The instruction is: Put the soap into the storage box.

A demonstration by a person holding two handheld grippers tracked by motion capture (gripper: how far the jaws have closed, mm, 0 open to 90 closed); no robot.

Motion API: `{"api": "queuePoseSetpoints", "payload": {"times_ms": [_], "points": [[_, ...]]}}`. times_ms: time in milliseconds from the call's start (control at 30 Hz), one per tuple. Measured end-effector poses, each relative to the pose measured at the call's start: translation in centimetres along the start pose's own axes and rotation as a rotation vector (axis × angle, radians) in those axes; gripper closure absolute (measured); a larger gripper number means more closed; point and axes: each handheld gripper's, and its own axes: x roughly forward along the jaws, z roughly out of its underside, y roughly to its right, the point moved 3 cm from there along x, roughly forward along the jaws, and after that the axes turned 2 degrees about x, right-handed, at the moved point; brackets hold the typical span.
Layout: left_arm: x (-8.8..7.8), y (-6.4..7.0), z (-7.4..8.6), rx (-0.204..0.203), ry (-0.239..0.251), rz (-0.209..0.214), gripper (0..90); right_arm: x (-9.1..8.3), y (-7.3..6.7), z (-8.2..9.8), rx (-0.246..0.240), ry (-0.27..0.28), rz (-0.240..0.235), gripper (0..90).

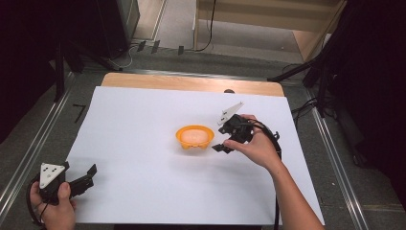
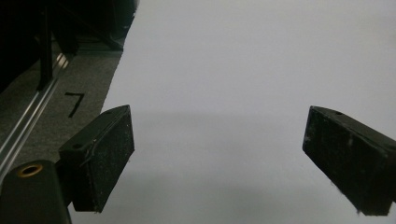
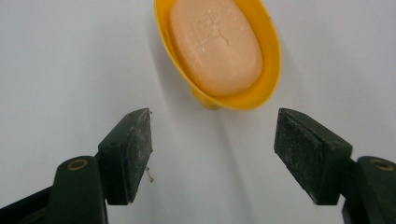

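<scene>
Nearest the high camera, the left gripper [image 1: 88, 173] is held in a hand at the near left corner of the white paper sheet [image 1: 134, 158] that covers the wooden table [image 1: 191, 82]; its jaws are spread wide in the left gripper view, with nothing between them but bare sheet. Farther in, the right gripper [image 3: 212, 156] is pointed at the oval yellow plastic soap dish [image 1: 194, 137], which is set near the middle of the sheet. A pale peach bar of soap [image 3: 215, 45] is seen lying inside the dish. The right jaws are parted and unloaded, just short of the dish's near rim and not touching it. Nothing is judged to be grasped yet: the approach looks nearly finished, while closing on the dish or soap and any lifting are left to be done.
</scene>
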Motion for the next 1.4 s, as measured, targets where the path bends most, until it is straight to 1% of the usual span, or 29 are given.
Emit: {"api": "queuePoseSetpoints", "payload": {"times_ms": [100, 167, 267, 300, 333, 400, 433, 533, 600, 633, 700, 733, 767, 867, 900, 933, 967, 1033, 1067, 1133, 1167, 1200, 1233, 1267, 1300, 1333, 1367, 1400], "points": [[0.0, 0.0, 0.0, 0.000, 0.000, -0.001, 9.6, -0.1, -0.3, 0.7, 0.018, 0.019, 0.005, 28.0], [0.0, 0.0, 0.0, 0.000, 0.000, -0.001, 9.6, -0.2, -0.5, 1.1, 0.020, 0.012, 0.013, 27.9], [0.0, 0.0, 0.0, 0.000, 0.000, -0.002, 9.6, -0.4, -0.7, 1.7, 0.035, 0.044, 0.019, 28.8], [0.0, 0.0, 0.0, 0.000, 0.000, -0.002, 9.6, -0.4, -0.8, 1.9, 0.041, 0.041, 0.024, 28.6], [0.0, 0.0, 0.0, -0.001, 0.000, -0.002, 9.6, -0.4, -0.8, 2.2, 0.036, 0.036, 0.030, 28.4], [0.0, 0.0, 0.0, 0.000, 0.000, -0.002, 9.6, -0.5, -0.9, 2.4, 0.039, 0.038, 0.032, 28.4], [0.0, 0.0, 0.0, 0.000, 0.000, -0.002, 9.6, -0.5, -1.1, 2.9, 0.057, 0.069, 0.025, 28.6], [0.0, 0.0, 0.0, 0.000, 0.000, -0.002, 9.6, -0.6, -1.4, 3.5, 0.053, 0.064, 0.039, 28.2], [0.0, 0.0, 0.0, 0.001, 0.000, -0.001, 9.6, -0.7, -1.6, 3.9, 0.073, 0.089, 0.036, 27.7], [0.0, 0.0, 0.0, 0.000, 0.001, -0.002, 9.6, -0.7, -1.8, 4.1, 0.076, 0.091, 0.033, 27.0], [0.0, 0.0, 0.0, 0.000, 0.000, -0.002, 9.6, -0.8, -2.1, 4.6, 0.077, 0.083, 0.048, 26.5], [0.0, 0.0, 0.0, 0.000, 0.000, -0.002, 9.6, -0.8, -2.2, 4.8, 0.083, 0.095, 0.052, 26.5], [0.0, 0.0, 0.0, 0.000, 0.000, -0.002, 9.6, -0.9, -2.3, 5.1, 0.091, 0.098, 0.045, 26.1], [0.0, 0.0, 0.0, 0.001, 0.000, -0.003, 9.6, -1.1, -2.5, 5.6, 0.094, 0.094, 0.055, 25.4], [0.0, 0.0, 0.0, 0.000, 0.001, -0.004, 9.6, -1.3, -2.6, 6.1, 0.116, 0.120, 0.055, 25.3], [0.0, 0.0, 0.0, 0.000, 0.001, -0.004, 9.6, -1.3, -2.6, 6.1, 0.116, 0.120, 0.055, 25.3], [0.0, 0.0, 0.0, 0.001, 0.001, -0.004, 9.6, -1.4, -2.8, 6.6, 0.129, 0.128, 0.053, 24.2], [0.0, 0.0, 0.0, 0.000, 0.002, -0.005, 9.6, -1.5, -2.8, 6.9, 0.127, 0.131, 0.057, 24.2], [0.0, 0.0, 0.0, 0.000, 0.001, -0.005, 9.6, -1.6, -2.9, 7.6, 0.142, 0.149, 0.058, 24.0], [0.0, 0.0, 0.0, 0.001, -0.001, -0.006, 9.6, -1.6, -3.1, 8.3, 0.153, 0.144, 0.060, 22.9], [0.0, 0.0, 0.0, 0.000, 0.000, -0.006, 9.6, -1.6, -3.1, 8.3, 0.153, 0.144, 0.060, 22.9], [0.0, 0.0, 0.0, 0.001, 0.001, -0.007, 9.6, -1.7, -3.1, 8.6, 0.160, 0.153, 0.072, 22.7], [0.0, 0.0, 0.0, 0.001, 0.001, -0.006, 9.6, -1.7, -3.2, 8.9, 0.170, 0.167, 0.074, 22.1], [0.0, 0.0, 0.0, 0.000, 0.003, -0.007, 9.6, -1.9, -3.4, 9.5, 0.189, 0.172, 0.068, 20.0], [0.0, 0.0, 0.0, 0.000, 0.003, -0.007, 9.6, -1.9, -3.4, 9.5, 0.189, 0.172, 0.068, 20.0], [0.0, 0.0, 0.0, 0.000, 0.002, -0.008, 9.6, -2.0, -3.5, 9.7, 0.194, 0.180, 0.072, 19.5], [0.0, 0.0, 0.0, 0.000, 0.003, -0.007, 9.6, -2.2, -3.8, 10.2, 0.212, 0.201, 0.066, 17.0], [0.0, 0.0, 0.0, -0.001, 0.005, -0.007, 9.6, -2.2, -3.8, 10.2, 0.212, 0.201, 0.066, 17.0]]}}
